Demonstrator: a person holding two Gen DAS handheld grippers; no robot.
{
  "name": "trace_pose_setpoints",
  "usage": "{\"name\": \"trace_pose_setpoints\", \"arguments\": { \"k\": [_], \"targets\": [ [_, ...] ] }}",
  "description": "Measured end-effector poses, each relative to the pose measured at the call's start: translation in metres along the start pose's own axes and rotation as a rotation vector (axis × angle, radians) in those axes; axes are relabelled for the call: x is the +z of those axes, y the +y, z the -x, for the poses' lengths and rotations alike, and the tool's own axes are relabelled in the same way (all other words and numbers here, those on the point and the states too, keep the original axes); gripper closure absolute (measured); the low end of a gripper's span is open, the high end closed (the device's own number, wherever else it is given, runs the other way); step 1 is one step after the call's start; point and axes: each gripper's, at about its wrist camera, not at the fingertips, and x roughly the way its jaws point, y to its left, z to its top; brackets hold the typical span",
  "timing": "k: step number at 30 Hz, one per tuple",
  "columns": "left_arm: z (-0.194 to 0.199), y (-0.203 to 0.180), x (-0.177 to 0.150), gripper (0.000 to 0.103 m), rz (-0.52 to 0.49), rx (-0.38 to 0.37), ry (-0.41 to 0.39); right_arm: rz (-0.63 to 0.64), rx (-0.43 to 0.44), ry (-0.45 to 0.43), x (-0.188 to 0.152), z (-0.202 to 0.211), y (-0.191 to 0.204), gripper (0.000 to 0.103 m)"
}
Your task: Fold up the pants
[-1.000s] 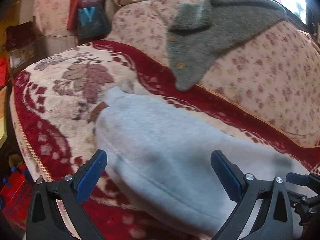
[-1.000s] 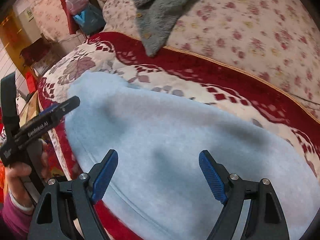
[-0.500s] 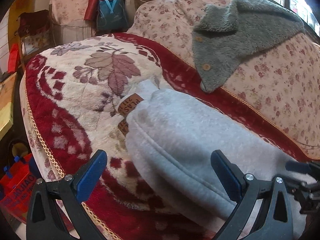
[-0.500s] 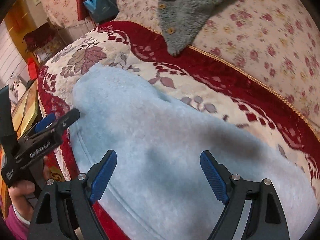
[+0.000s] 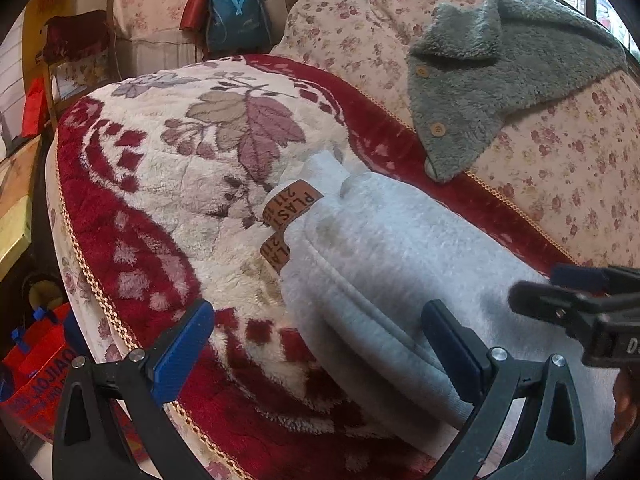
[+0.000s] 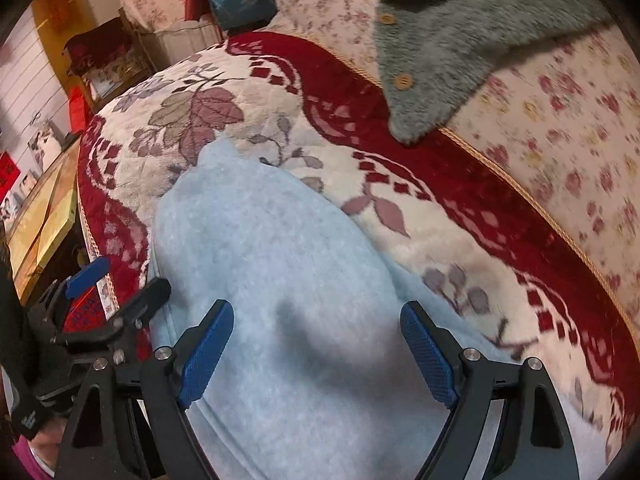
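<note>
Light grey fleece pants (image 5: 384,264) lie folded over on a sofa seat covered by a red and cream floral blanket (image 5: 168,184). Their left end shows two brown labels (image 5: 294,204) with partly readable lettering, one stacked just above the other. In the right wrist view the pants (image 6: 288,280) fill the lower middle of the picture and run out past the bottom and right edges.

The left gripper (image 5: 316,352) is spread wide, its blue pads apart, with nothing between them but the folded edge of the pants and the blanket below. The right gripper (image 6: 318,348) is also spread wide, hovering over the pants; whether its fingers touch the cloth cannot be told.

A grey fuzzy cardigan (image 5: 492,76) with wooden buttons drapes over the floral sofa back (image 5: 580,168), its tip touching the red blanket border. A blue bag (image 5: 236,20) sits behind the sofa arm. A red shopping bag (image 5: 36,376) is cut off at the lower left. The right wrist view is blurred toward its right side.
</note>
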Motion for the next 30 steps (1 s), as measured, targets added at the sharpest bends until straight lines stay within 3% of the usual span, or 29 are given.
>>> {"name": "trace_pose_setpoints", "arguments": {
  "k": [17,23,30],
  "targets": [
    [-0.014,0.006,0.004,0.000,0.064,-0.085,0.062,0.072,0.040,0.055,0.061,-0.050,0.010,0.012],
    [-0.010,0.019,0.006,0.000,0.123,-0.067,0.039,0.092,0.086,0.067,0.077,-0.069,0.019,0.012],
    [-0.027,0.025,0.002,0.000,0.164,-0.106,0.115,0.155,0.182,0.107,0.097,-0.095,0.024,0.009]
  ]
}}
